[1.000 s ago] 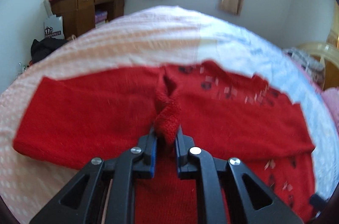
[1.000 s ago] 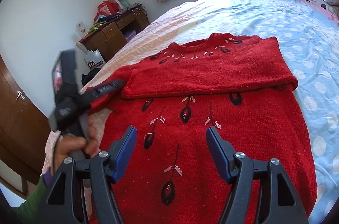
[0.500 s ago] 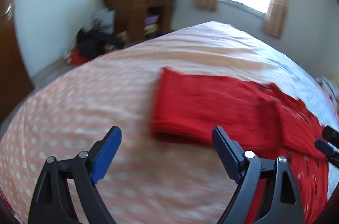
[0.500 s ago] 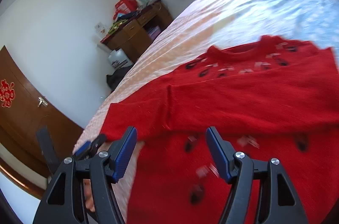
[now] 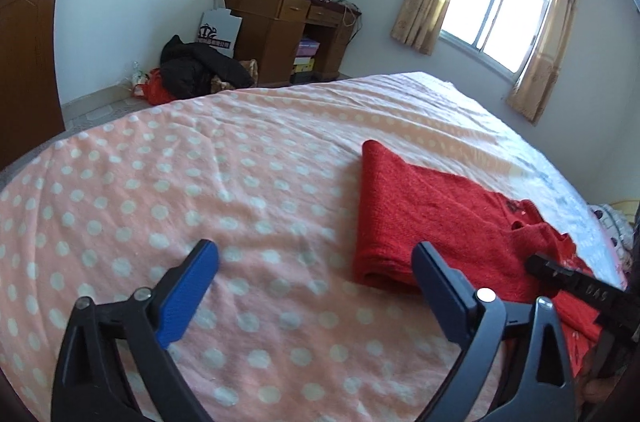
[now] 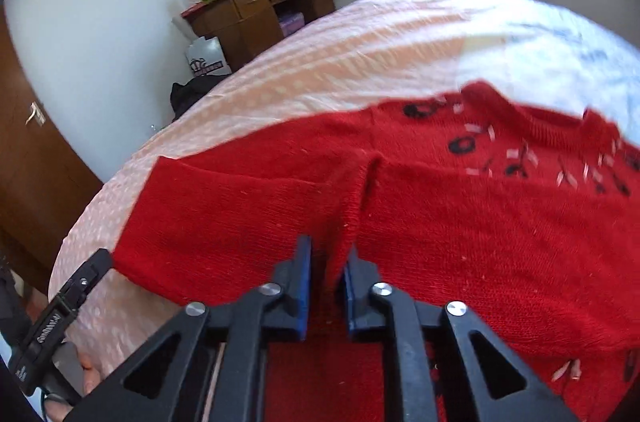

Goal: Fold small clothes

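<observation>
Polka-dot bedding covers the bed [image 5: 224, 190], where a red sweater [image 6: 460, 222] lies spread toward its window-side half. Left hand-held gripper [image 5: 316, 286] has just been opening, nothing between its jaws. Right hand-held gripper [image 6: 326, 274] has just been closing and pinches a fold of the sweater.

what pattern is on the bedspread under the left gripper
Pink with white polka dots, on the bedspread; the left wrist view shows it best.

Bright daylight from window [image 5: 504, 18], fisheye-bent edges, motion blur
</observation>
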